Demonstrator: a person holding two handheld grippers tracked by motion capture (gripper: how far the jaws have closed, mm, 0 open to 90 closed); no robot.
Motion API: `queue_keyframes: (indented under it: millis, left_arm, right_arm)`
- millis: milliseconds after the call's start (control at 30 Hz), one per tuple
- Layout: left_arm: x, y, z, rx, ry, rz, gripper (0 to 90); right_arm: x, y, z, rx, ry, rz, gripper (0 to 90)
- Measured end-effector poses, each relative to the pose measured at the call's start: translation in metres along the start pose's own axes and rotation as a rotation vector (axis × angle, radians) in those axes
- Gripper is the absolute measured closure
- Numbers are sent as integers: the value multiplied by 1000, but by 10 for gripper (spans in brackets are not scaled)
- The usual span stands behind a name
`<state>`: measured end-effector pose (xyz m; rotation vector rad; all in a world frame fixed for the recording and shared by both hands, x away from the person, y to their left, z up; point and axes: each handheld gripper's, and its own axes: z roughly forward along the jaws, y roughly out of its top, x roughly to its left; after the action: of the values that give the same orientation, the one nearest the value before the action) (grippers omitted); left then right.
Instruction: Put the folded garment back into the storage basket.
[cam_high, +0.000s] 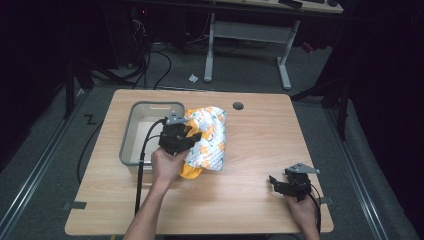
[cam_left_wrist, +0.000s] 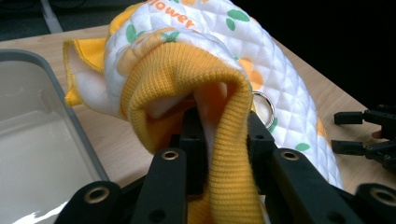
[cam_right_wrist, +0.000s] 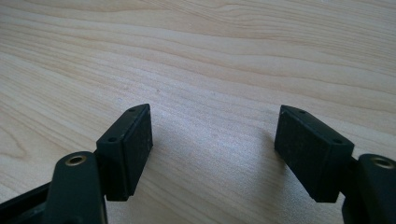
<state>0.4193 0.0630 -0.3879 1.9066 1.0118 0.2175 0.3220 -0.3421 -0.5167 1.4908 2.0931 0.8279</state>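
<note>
A quilted white garment (cam_high: 209, 137) with orange flowers, green leaves and a yellow ribbed hem (cam_left_wrist: 187, 74) lies bunched in the middle of the table, just right of a grey bin (cam_high: 131, 131). My left gripper (cam_high: 186, 139) is shut on the yellow ribbed hem, which drapes between its jaws (cam_left_wrist: 223, 135) and lifts off the wood. My right gripper (cam_high: 278, 184) rests low over bare wood near the front right corner, jaws wide apart (cam_right_wrist: 212, 151) with nothing between them. It also appears at the right edge of the left gripper view, as the right gripper (cam_left_wrist: 364, 133).
The grey bin (cam_left_wrist: 70, 116) looks empty inside and stands close to the left of the garment. A round cable hole (cam_high: 238, 106) sits near the table's far edge. Another desk's white legs (cam_high: 285, 65) stand on the floor beyond.
</note>
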Motion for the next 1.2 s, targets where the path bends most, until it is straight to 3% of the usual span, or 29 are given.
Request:
queue_keyframes:
  millis: [333,1200]
  left_arm:
    - [18,2,-20,-28,31,-31,744]
    - [67,-1,-45,-47,100,-114,744]
  right_arm:
    - [0,0,0,1,0,3,281]
    - [0,0,0,1,0,2,281]
